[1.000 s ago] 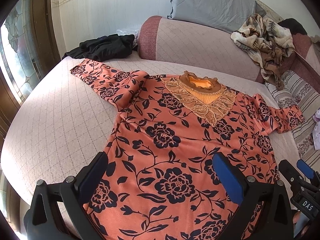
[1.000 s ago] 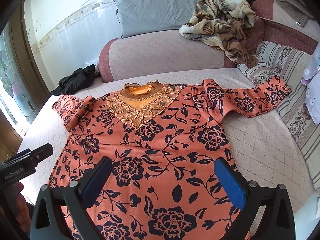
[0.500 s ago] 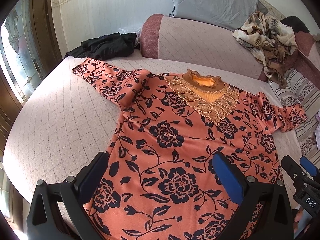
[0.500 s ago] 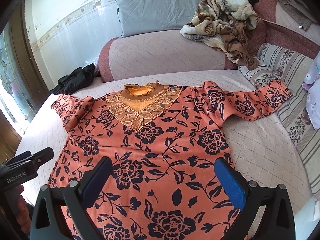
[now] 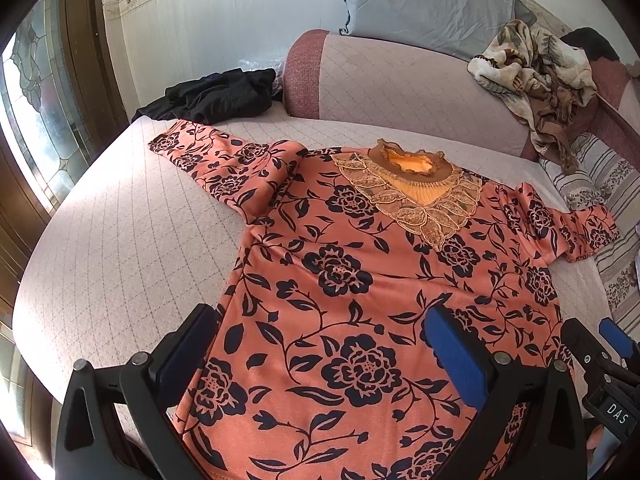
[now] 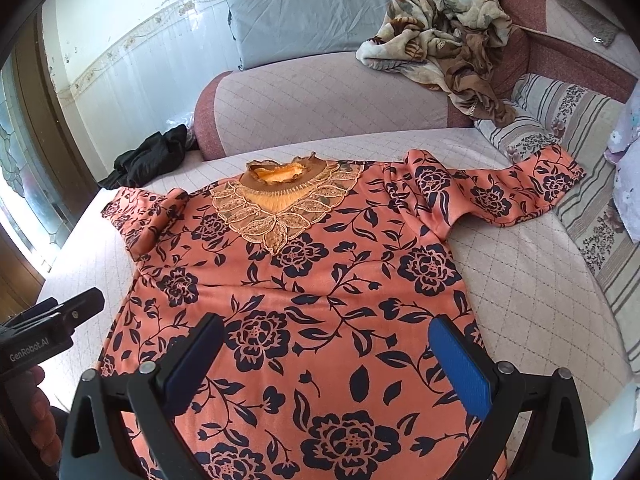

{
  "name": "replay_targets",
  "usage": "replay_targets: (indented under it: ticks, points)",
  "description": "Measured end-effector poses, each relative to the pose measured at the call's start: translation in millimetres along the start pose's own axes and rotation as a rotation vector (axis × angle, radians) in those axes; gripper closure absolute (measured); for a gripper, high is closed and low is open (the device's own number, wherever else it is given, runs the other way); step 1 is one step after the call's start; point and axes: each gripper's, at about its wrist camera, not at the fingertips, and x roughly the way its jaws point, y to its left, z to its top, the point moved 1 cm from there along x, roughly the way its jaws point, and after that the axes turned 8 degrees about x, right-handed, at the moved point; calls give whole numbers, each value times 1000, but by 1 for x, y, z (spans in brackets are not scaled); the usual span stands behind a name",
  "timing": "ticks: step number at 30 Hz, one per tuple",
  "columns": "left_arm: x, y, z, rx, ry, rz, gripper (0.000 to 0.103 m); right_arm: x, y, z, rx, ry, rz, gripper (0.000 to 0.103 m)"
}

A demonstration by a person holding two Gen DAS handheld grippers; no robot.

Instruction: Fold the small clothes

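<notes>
Holding both grippers above the near hem, I find my left gripper (image 5: 320,344) and right gripper (image 6: 332,350) spread wide, gripping nothing. An orange floral blouse (image 6: 304,280) lies flat, face up, on the quilted bed (image 6: 528,280), sleeves outstretched, lace collar (image 6: 280,200) toward the bolster (image 6: 320,108).

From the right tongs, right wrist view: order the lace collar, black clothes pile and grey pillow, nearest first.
1. Orange lace collar of the floral top, straight ahead.
2. Black crumpled clothes pile, far left.
3. Grey pillow, against the back wall.
</notes>
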Motion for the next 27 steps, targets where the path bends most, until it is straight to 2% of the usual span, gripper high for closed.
replay_targets:
  ticks: [27]
  points:
    - [0, 2, 1, -7, 3, 10, 0, -4, 7, 5, -11, -15, 13, 0]
